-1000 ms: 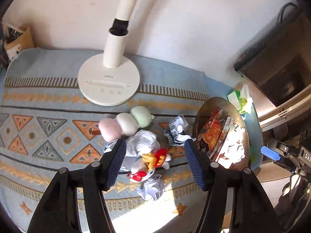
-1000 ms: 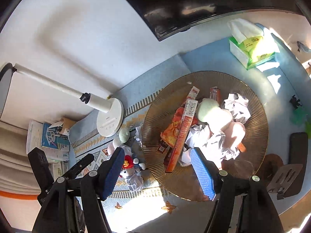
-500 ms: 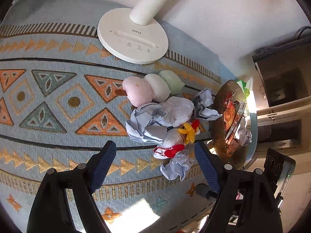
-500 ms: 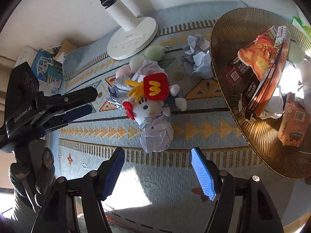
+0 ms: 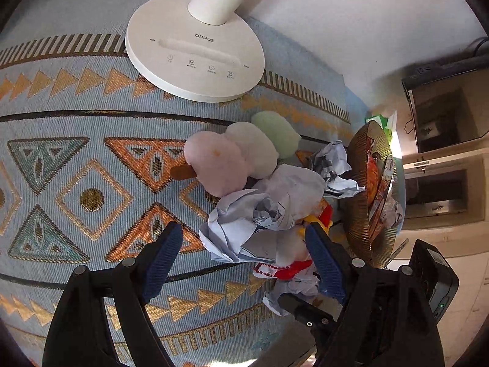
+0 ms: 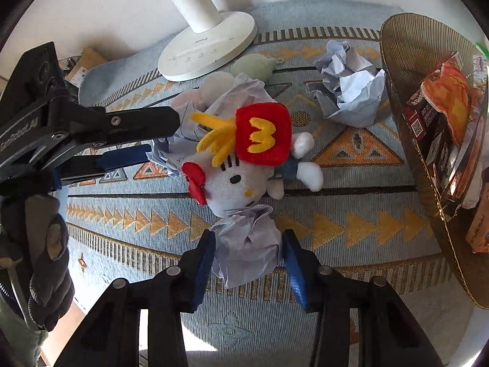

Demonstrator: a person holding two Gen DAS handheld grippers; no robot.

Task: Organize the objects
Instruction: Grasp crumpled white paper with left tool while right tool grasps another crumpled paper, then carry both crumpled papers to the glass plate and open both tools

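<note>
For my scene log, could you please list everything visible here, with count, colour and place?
Lamp base: one, white, back of cloth.
Dango plush: one, pink-white-green, before lamp.
Cat plush: one, white with red hat, centre.
Paper balls: three, pale blue; between left fingers, between right fingers, beside tray.
Tray: one, brown, right, holding snack packs.
Cloth: one, blue patterned.
Left gripper: open.
Right gripper: around paper.

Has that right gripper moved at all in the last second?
Yes. The right gripper has left the brown tray, now at the view's right edge, and come down around a paper ball by the plush cat.
</note>
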